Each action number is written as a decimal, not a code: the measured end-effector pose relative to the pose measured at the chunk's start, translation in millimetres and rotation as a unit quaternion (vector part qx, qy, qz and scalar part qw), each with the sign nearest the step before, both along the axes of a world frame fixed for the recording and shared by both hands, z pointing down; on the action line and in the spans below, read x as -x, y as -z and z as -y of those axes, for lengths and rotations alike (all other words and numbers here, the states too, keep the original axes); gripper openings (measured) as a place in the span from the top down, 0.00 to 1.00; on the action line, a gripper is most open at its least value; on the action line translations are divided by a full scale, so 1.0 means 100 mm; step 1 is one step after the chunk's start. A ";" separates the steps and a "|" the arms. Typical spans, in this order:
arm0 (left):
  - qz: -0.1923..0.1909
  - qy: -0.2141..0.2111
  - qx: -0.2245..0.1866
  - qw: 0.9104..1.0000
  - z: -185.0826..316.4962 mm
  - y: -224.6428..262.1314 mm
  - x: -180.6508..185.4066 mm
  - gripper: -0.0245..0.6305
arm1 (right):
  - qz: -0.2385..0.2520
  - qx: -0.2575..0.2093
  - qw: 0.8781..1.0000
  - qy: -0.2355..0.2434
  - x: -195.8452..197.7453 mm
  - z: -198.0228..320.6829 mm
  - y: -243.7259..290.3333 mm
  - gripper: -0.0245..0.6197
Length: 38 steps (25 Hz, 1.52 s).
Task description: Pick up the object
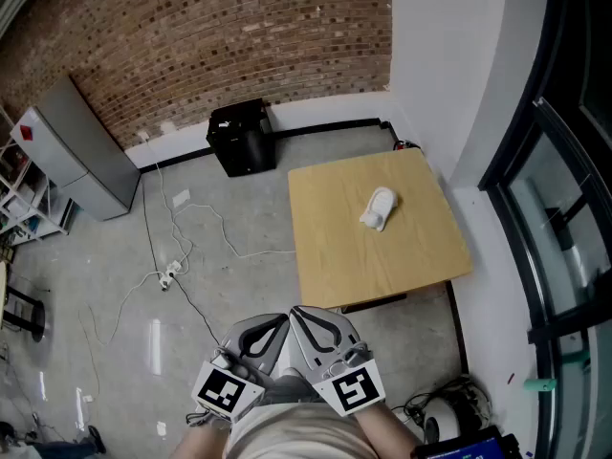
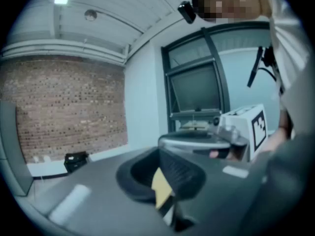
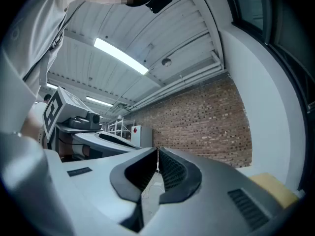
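A small white object lies near the middle of a square wooden table in the head view. Both grippers are held close to the person's body at the bottom of that view, well short of the table. My left gripper is shut and empty, its jaws meeting in the left gripper view. My right gripper is shut too, with nothing between its jaws in the right gripper view. A corner of the table shows at the lower right there.
A black box stands against the brick wall. A grey cabinet is at the left. White cables trail over the concrete floor. A window frame runs along the right, with gear on the floor below.
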<state>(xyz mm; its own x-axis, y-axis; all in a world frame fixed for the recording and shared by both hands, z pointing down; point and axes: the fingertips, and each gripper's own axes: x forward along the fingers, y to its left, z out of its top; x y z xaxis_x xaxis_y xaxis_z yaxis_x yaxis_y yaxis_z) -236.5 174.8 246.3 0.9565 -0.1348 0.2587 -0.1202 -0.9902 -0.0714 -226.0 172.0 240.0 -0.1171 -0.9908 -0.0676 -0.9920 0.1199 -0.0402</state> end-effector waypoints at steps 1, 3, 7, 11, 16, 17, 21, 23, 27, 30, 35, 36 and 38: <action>0.001 -0.001 0.003 1.000 0.01 -0.03 -0.08 0.97 | 0.001 0.006 1.000 -0.002 -0.08 0.01 -0.05 0.95; 0.005 -0.002 0.008 1.000 0.04 -0.09 -0.25 0.97 | 0.003 0.020 1.000 -0.006 -0.25 0.04 -0.13 0.95; 0.018 -0.009 0.018 1.000 0.21 -0.21 -0.52 0.97 | 0.013 0.050 0.998 -0.023 -0.52 0.17 -0.30 0.95; 0.019 -0.017 0.039 0.999 0.46 -0.39 -0.78 0.97 | 0.017 0.097 0.995 -0.034 -0.77 0.38 -0.57 0.95; 0.021 -0.039 0.052 0.998 1.02 -0.59 -1.21 0.97 | 0.023 0.151 0.987 -0.053 -1.21 0.87 -0.88 0.95; 0.021 -0.041 0.060 0.997 1.15 -0.63 -1.29 0.97 | 0.028 0.161 0.985 -0.055 -1.29 1.00 -0.96 0.95; 0.029 -0.038 0.100 0.994 1.72 -0.82 -1.56 0.97 | 0.045 0.221 0.973 -0.042 -1.51 1.55 -1.27 0.95; 0.034 -0.042 0.113 0.992 2.01 -0.94 -1.70 0.97 | 0.040 0.256 0.965 -0.029 -1.62 1.82 -1.42 0.95; 0.054 -0.054 0.131 0.988 2.38 -1.19 -1.97 0.97 | 0.034 0.308 0.951 -0.021 -1.90 2.16 -1.69 0.95; 0.072 -0.060 0.118 0.989 2.61 -1.30 -2.19 0.96 | 0.023 0.325 0.945 -0.034 -2.21 2.32 -1.79 0.95; 0.102 -0.049 0.158 0.981 2.50 -1.66 -2.53 0.96 | -0.007 0.386 0.922 -0.029 -2.85 2.23 -2.17 0.95; 0.109 -0.040 0.166 0.979 2.45 -1.75 -2.60 0.96 | -0.014 0.398 0.917 -0.024 -3.00 2.19 -2.27 0.95; 0.123 -0.014 0.182 0.976 2.35 -1.96 -2.72 0.96 | -0.031 0.423 0.905 -0.008 -3.28 2.13 -2.45 0.95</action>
